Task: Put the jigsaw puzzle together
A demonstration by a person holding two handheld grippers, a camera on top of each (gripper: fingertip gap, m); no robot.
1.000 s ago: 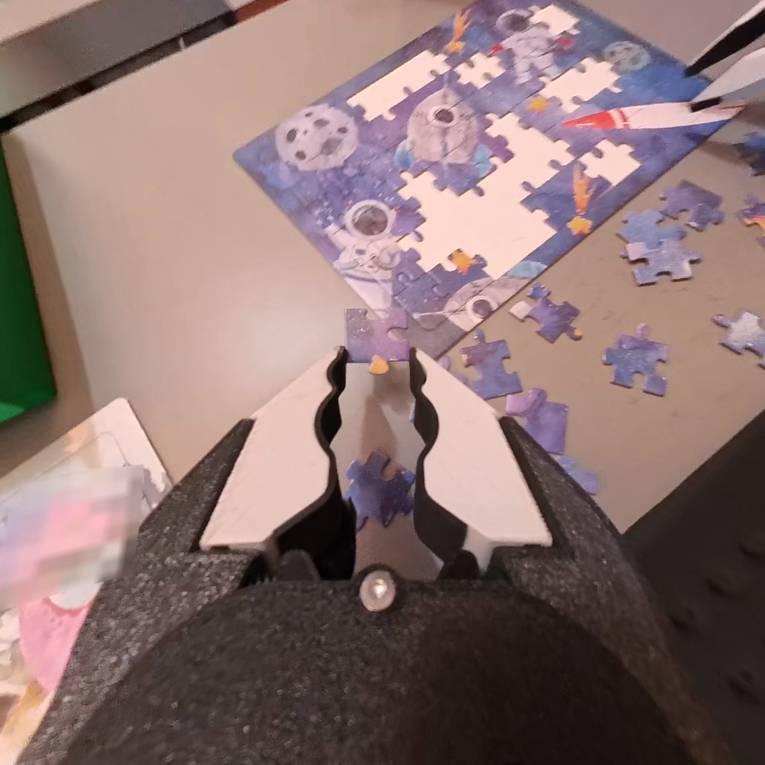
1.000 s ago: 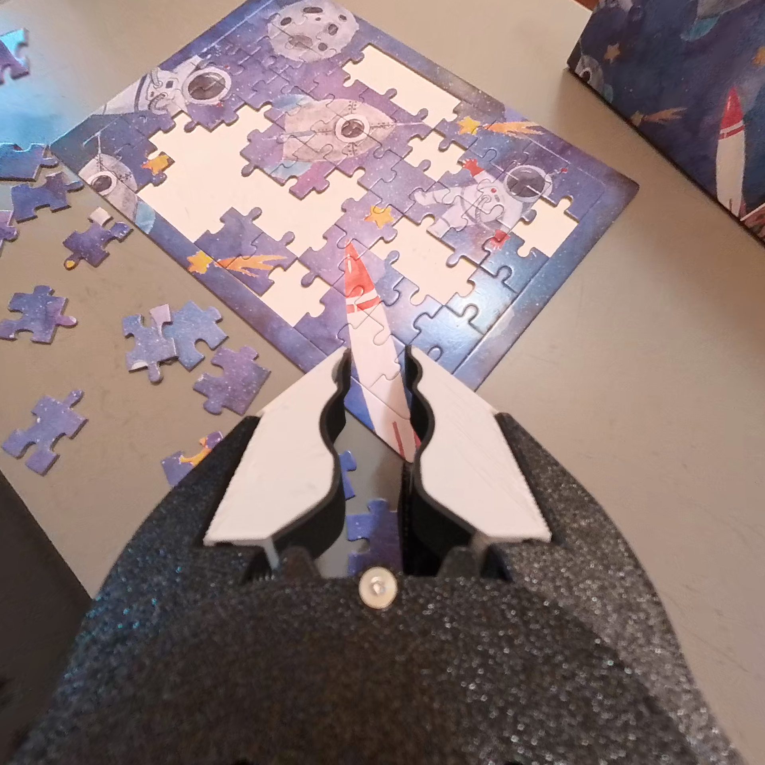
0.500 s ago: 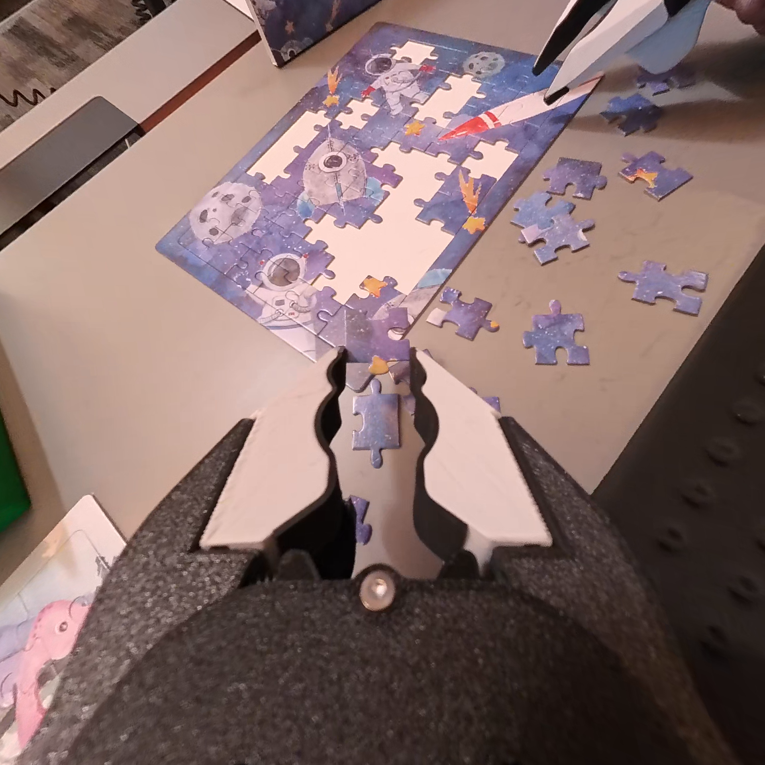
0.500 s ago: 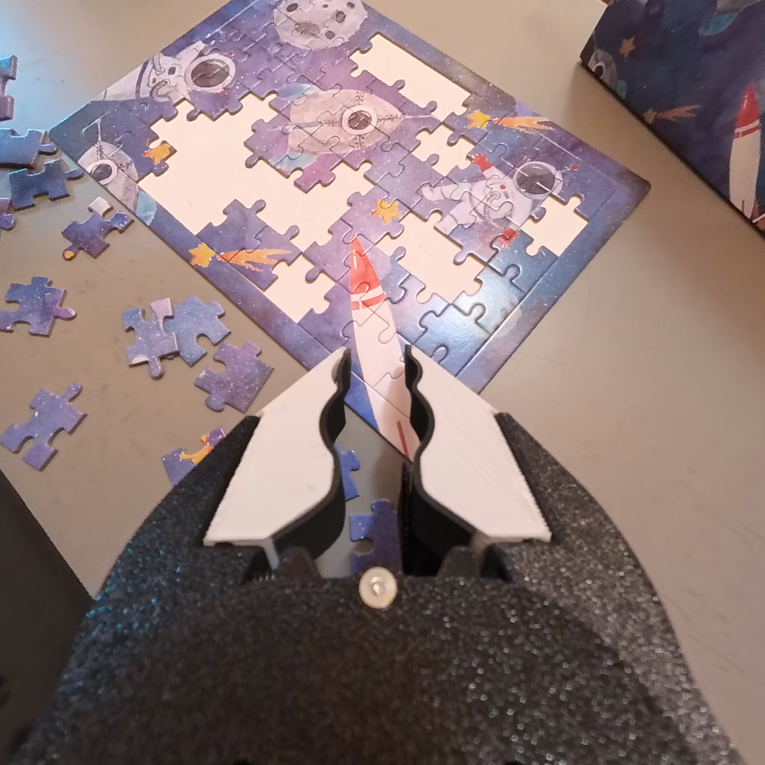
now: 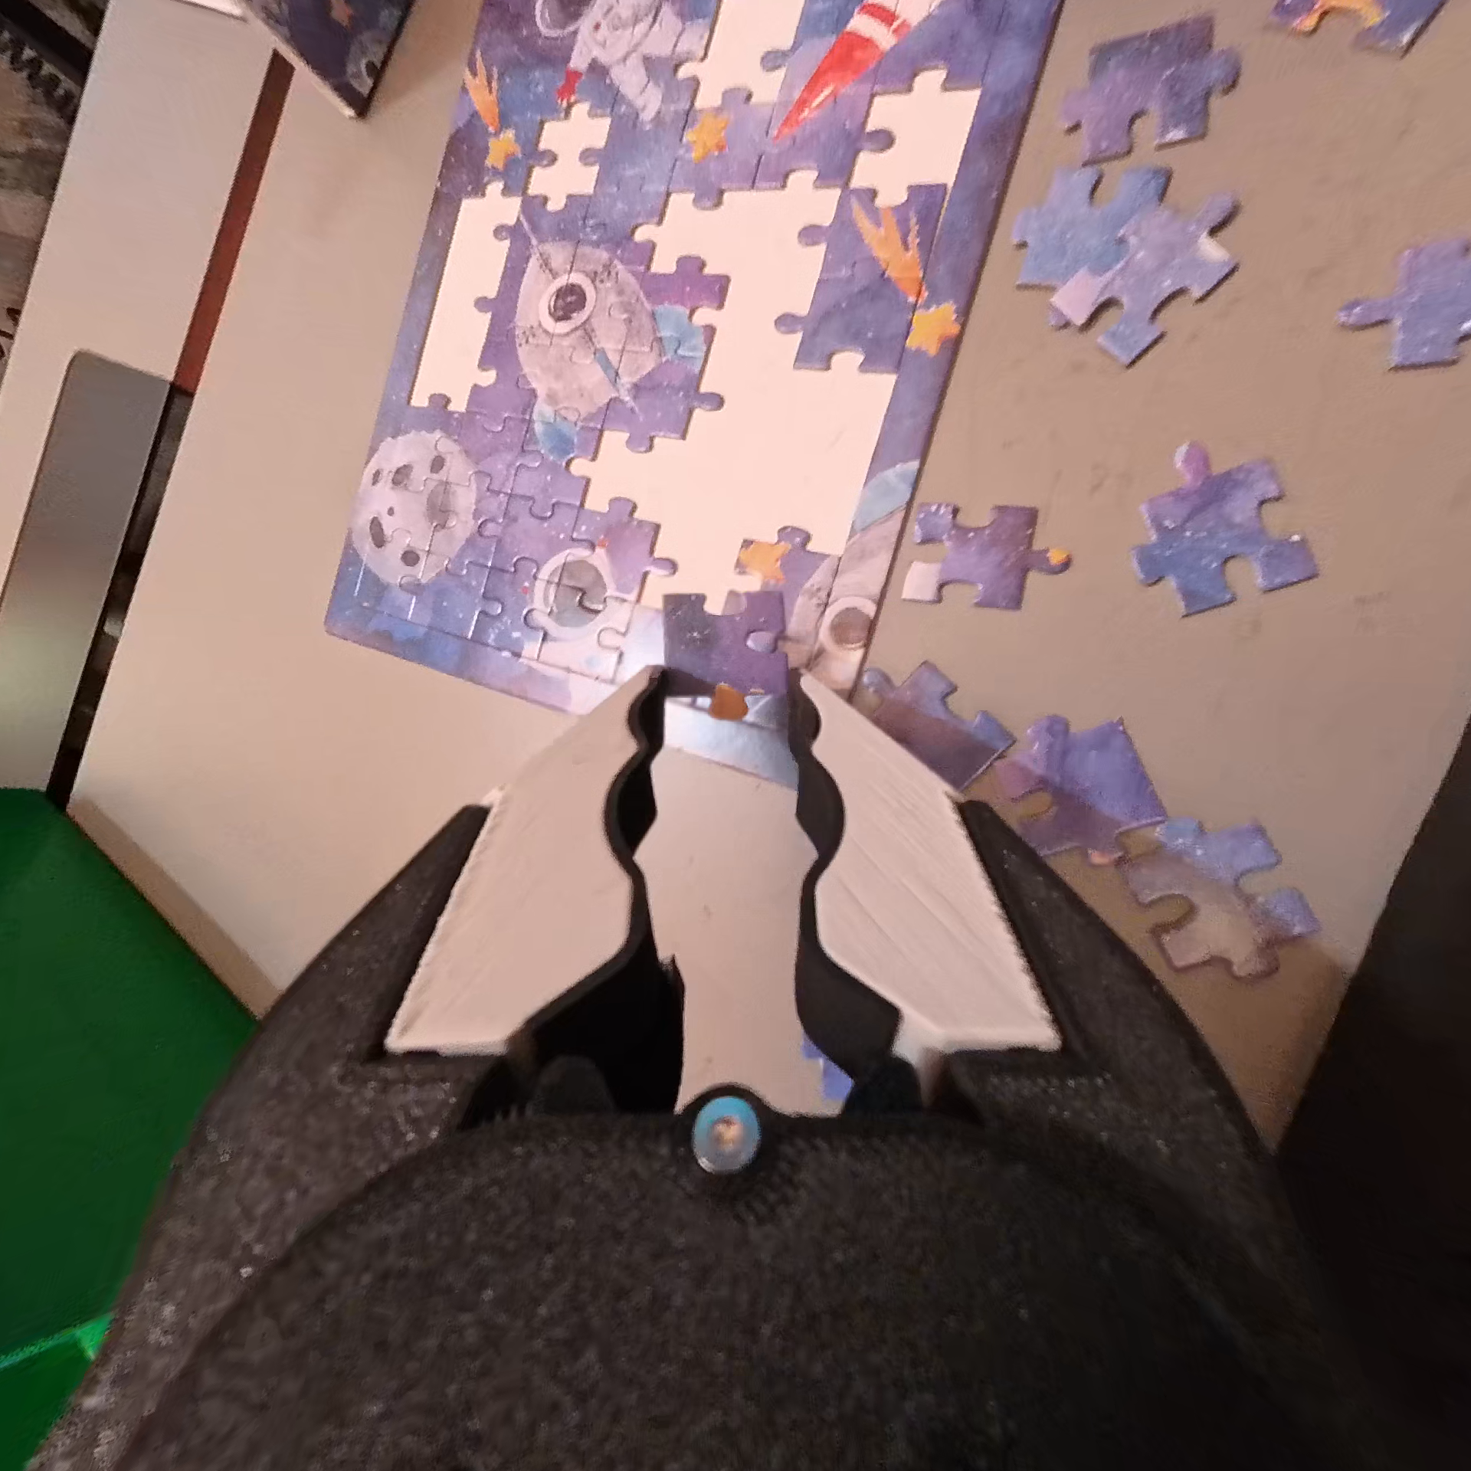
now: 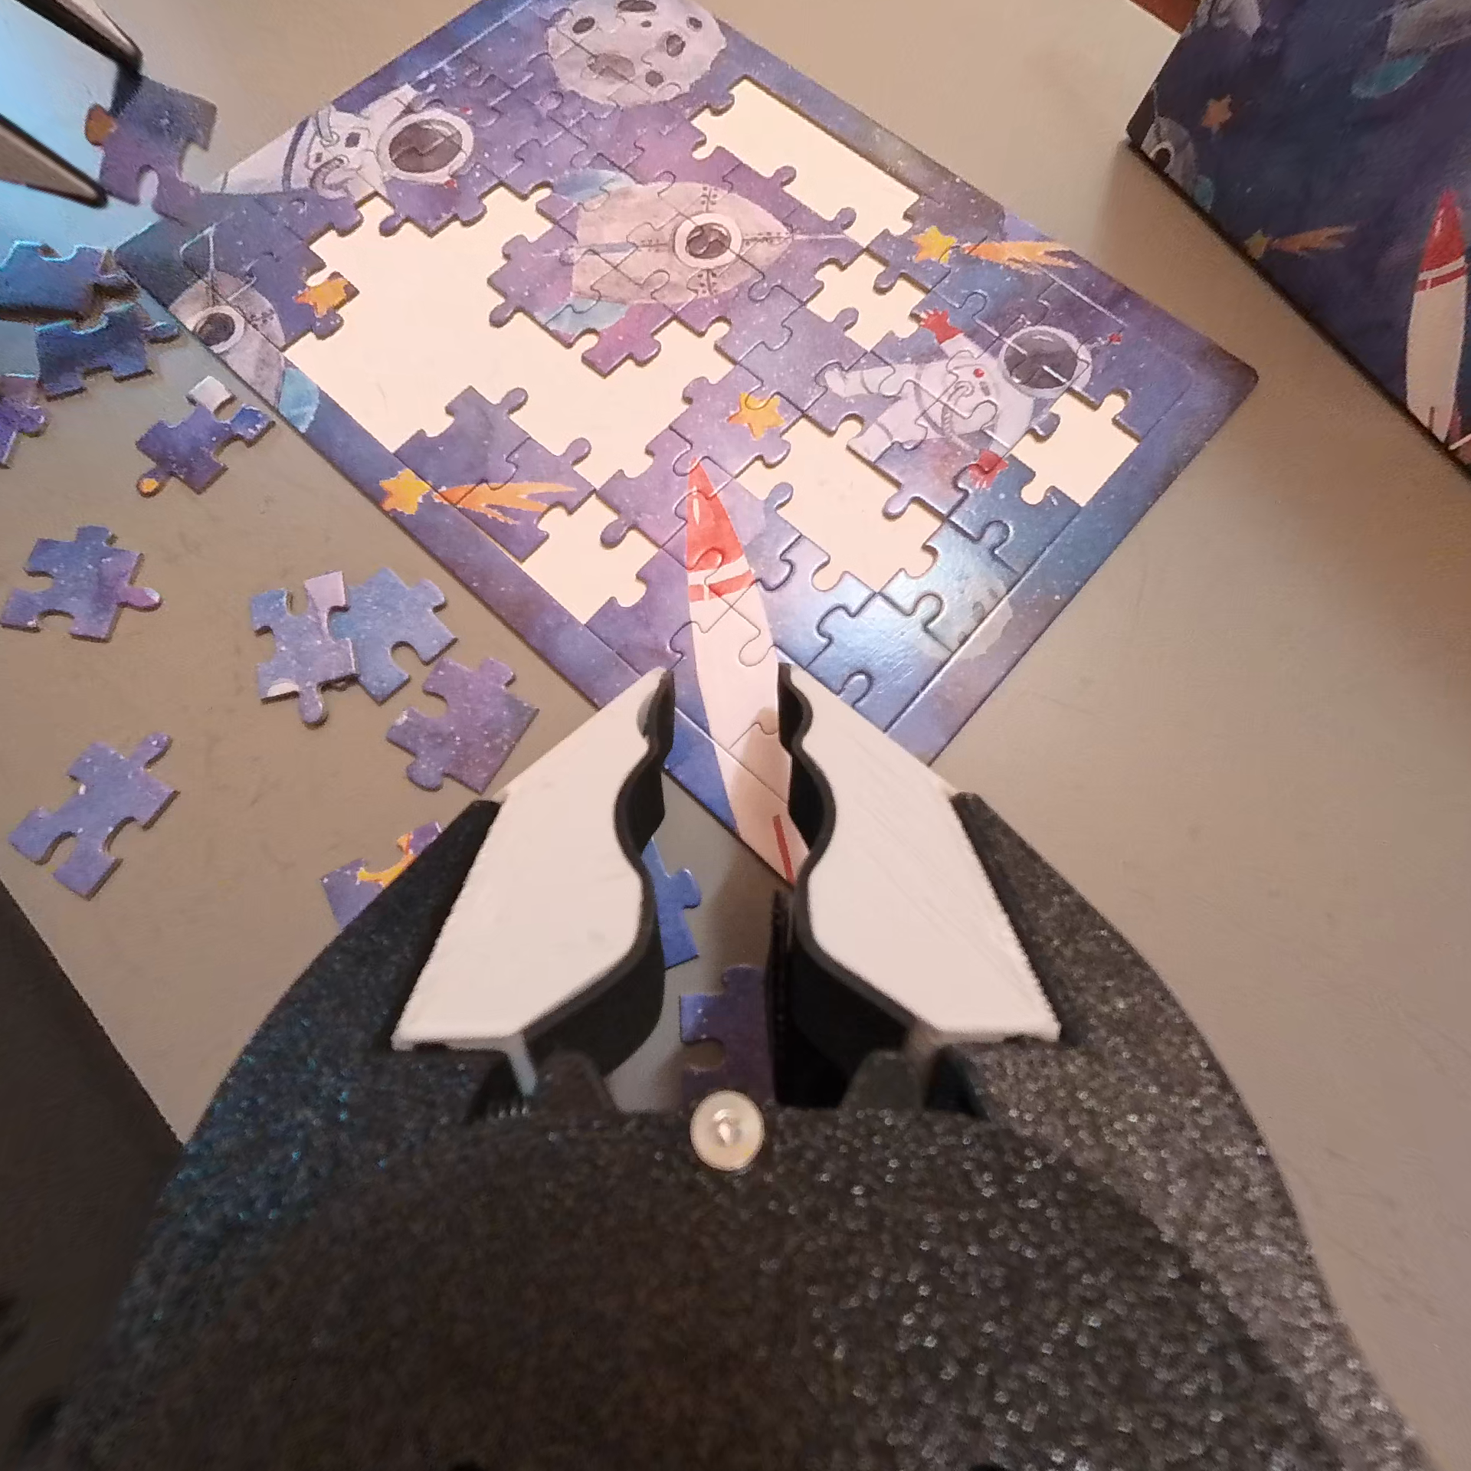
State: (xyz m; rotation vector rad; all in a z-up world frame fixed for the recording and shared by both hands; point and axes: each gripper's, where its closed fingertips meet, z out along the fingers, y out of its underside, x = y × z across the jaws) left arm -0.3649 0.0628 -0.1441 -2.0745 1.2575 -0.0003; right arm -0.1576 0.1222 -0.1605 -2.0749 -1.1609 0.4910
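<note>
The space-themed jigsaw board (image 5: pixel 414 629) lies on the beige table, partly filled, with white gaps (image 6: pixel 414 350). My left gripper (image 5: pixel 726 691) is shut on a purple puzzle piece (image 5: pixel 720 641) with a small orange mark. It holds the piece just over the board's near edge, beside an astronaut helmet picture. The held piece (image 6: pixel 151 151) also shows at the top left of the right wrist view. My right gripper (image 6: pixel 726 700) is open and empty, hovering over the white rocket at the board's corner. Several loose pieces (image 5: pixel 1226 541) (image 6: pixel 358 637) lie beside the board.
The puzzle box (image 6: pixel 1353 199) stands at the far right of the board and shows in the left wrist view (image 5: pixel 342 48). A green object (image 5: pixel 95 995) sits at the left. A dark mat (image 5: pixel 1393 955) borders the table on the right. A grey slab (image 5: pixel 79 517) lies off the table's left edge.
My left gripper has swung round and moved forward with the piece to the board's near edge. My right gripper has barely moved over the rocket corner.
</note>
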